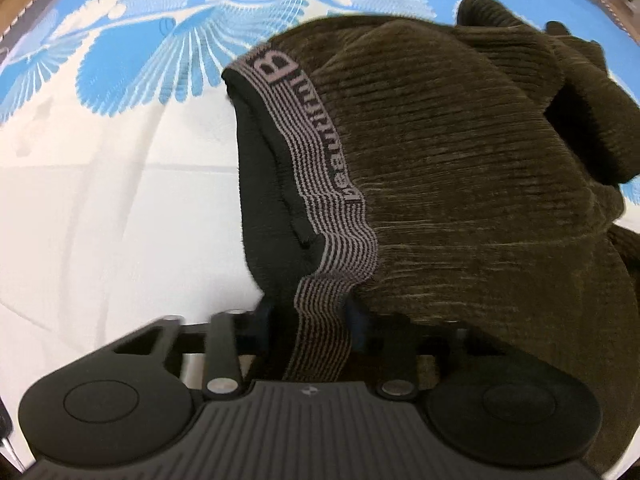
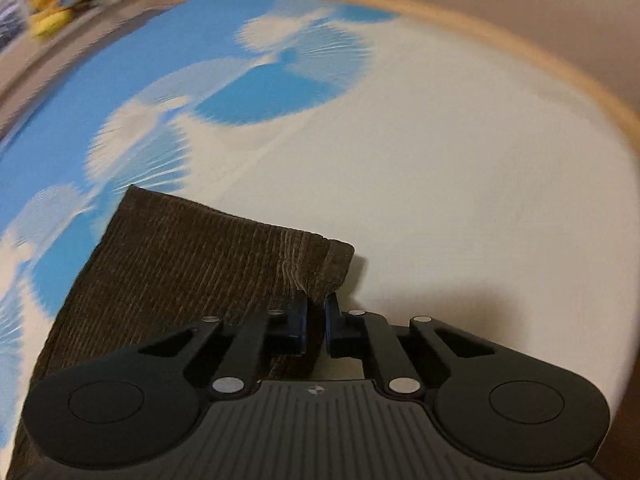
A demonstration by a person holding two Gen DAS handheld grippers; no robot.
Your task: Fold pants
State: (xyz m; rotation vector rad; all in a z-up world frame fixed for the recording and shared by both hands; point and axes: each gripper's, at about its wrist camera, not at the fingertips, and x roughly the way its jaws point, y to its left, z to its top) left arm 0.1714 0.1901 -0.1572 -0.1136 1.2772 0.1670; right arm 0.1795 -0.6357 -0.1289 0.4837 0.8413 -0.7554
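Note:
Dark olive ribbed pants [image 1: 460, 168] lie bunched on a blue-and-white bedsheet [image 1: 100, 200]. Their grey striped waistband [image 1: 320, 184] with lettering runs down into my left gripper [image 1: 310, 308], which is shut on it; black lining shows beside the band. In the right wrist view, a flat leg end of the pants [image 2: 180, 260] lies at lower left. My right gripper [image 2: 316, 304] is shut on the hem corner of that leg.
The sheet [image 2: 460, 180] has a white area with blue fan patterns. A wooden bed edge [image 2: 520, 52] curves along the far right. Yellow soft items [image 2: 60, 0] sit blurred at the top left, beyond the bed.

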